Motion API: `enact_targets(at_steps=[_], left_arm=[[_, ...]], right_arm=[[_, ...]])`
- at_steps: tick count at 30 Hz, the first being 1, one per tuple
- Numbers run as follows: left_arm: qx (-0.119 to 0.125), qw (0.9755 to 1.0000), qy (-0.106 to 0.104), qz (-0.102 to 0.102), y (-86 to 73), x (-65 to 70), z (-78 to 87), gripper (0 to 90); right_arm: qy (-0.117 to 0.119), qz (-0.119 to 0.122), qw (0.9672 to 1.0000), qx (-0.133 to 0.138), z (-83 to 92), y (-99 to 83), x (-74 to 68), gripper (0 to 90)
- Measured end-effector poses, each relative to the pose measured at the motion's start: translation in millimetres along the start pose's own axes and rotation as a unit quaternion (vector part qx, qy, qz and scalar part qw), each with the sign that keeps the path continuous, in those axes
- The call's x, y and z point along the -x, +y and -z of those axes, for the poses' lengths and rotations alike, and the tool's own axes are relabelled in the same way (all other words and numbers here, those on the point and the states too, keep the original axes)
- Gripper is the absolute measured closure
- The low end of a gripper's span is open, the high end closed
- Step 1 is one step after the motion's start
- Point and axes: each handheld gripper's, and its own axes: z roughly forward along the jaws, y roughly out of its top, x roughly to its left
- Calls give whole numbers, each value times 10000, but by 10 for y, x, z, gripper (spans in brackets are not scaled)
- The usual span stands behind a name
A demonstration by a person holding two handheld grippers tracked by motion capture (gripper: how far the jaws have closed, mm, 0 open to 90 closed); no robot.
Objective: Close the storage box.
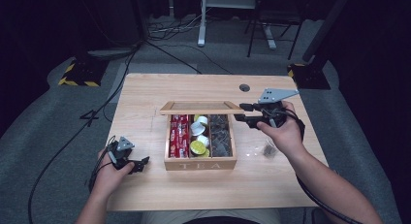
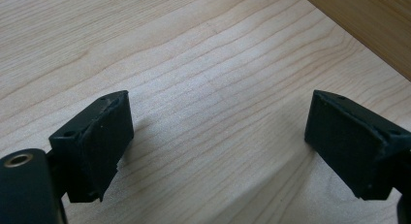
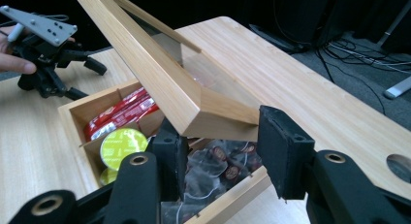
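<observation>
A wooden tea box [image 1: 199, 164] stands mid-table, its glass-paned lid [image 1: 201, 107] tilted up. It holds red packets [image 1: 179, 134], white and yellow-green capsules [image 1: 199, 136] and dark tea bags [image 1: 220, 134]. My right gripper [image 1: 242, 112] is at the lid's right corner. In the right gripper view the lid corner [image 3: 213, 115] sits between its jaws, and the right gripper [image 3: 223, 136] is shut on it. My left gripper [image 1: 142, 165] rests low over the table left of the box, its jaws wide apart. In its own view the left gripper [image 2: 218, 136] holds nothing over bare wood.
A small dark packet [image 1: 268, 149] lies on the table right of the box, by the person's right wrist. A round cable hole [image 1: 245, 88] is at the table's back right. Cables [image 1: 72, 136] trail on the floor at left. The box wall [image 2: 368, 25] is close by the left gripper.
</observation>
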Motion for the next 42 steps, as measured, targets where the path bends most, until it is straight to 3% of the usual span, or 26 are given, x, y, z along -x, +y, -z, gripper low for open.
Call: enact_targets(at_steps=[12, 22, 35, 38, 42], left_arm=[[21, 10000, -6, 16, 4, 5, -9, 106], [-10, 10000, -6, 1, 10, 5, -10, 106], [-28, 10000, 2, -36, 25, 9, -20, 105], [-39, 10000, -3, -39, 27, 10, -20, 105], [-38, 10000, -2, -38, 27, 10, -20, 105]], right_arm=[[82, 0, 9999, -68, 10, -210, -126, 538], [299, -187, 9993, -76, 21, -420, -200, 545], [384, -219, 9984, -352, -54, -714, -356, 548], [611, -368, 9966, -407, -95, -783, -379, 600], [623, -332, 9961, -525, -152, -840, -414, 595]])
